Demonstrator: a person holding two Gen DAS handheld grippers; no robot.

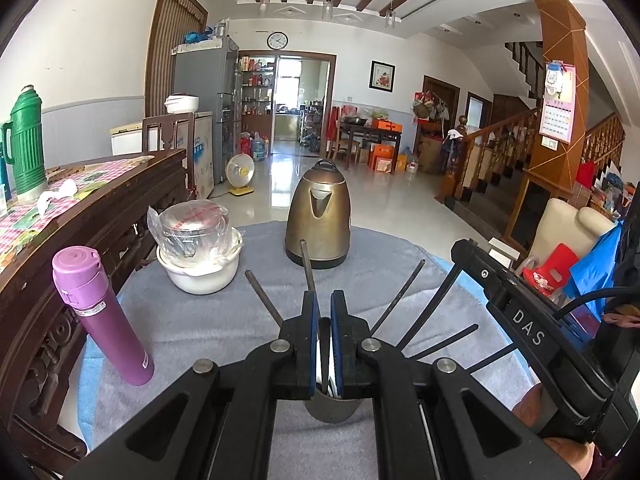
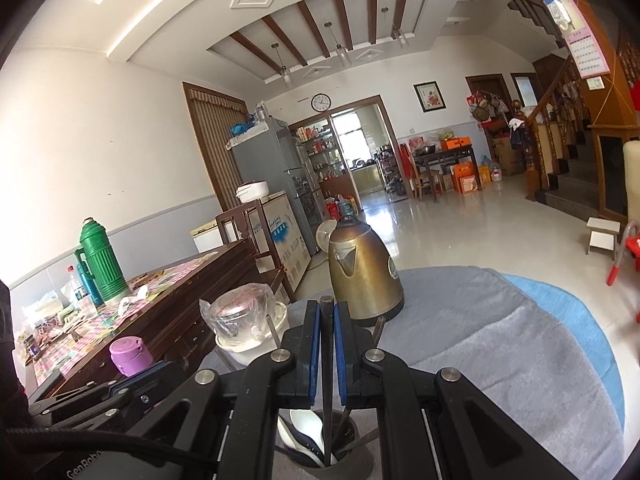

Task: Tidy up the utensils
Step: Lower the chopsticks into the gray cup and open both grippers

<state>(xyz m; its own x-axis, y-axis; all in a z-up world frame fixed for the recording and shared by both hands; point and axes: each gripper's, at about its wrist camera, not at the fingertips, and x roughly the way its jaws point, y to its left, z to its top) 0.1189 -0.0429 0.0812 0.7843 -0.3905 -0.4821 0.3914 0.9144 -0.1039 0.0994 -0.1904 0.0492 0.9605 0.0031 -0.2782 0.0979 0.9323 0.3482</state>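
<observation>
A grey cup [image 1: 330, 410] stands on the cloth-covered round table, right under both grippers. Several dark chopsticks [image 1: 398, 296] fan out of it. My left gripper [image 1: 324, 300] is closed on a thin white handle, seemingly that of the white spoon [image 2: 298, 430] with dark blue trim that rests in the cup [image 2: 354, 440]. My right gripper [image 2: 328, 308] is shut on one dark chopstick [image 2: 328, 360] whose lower end reaches into the cup. Each gripper shows in the other's view: the right gripper [image 1: 460, 248] on the right, the left gripper [image 2: 160, 368] at lower left.
A brass-coloured kettle [image 1: 318, 216] stands behind the cup. To the left are a white bowl [image 1: 200, 276] holding a bagged steel pot and a purple bottle [image 1: 102, 312]. A dark wooden table [image 1: 120, 208] with a green thermos [image 1: 26, 148] borders the left side.
</observation>
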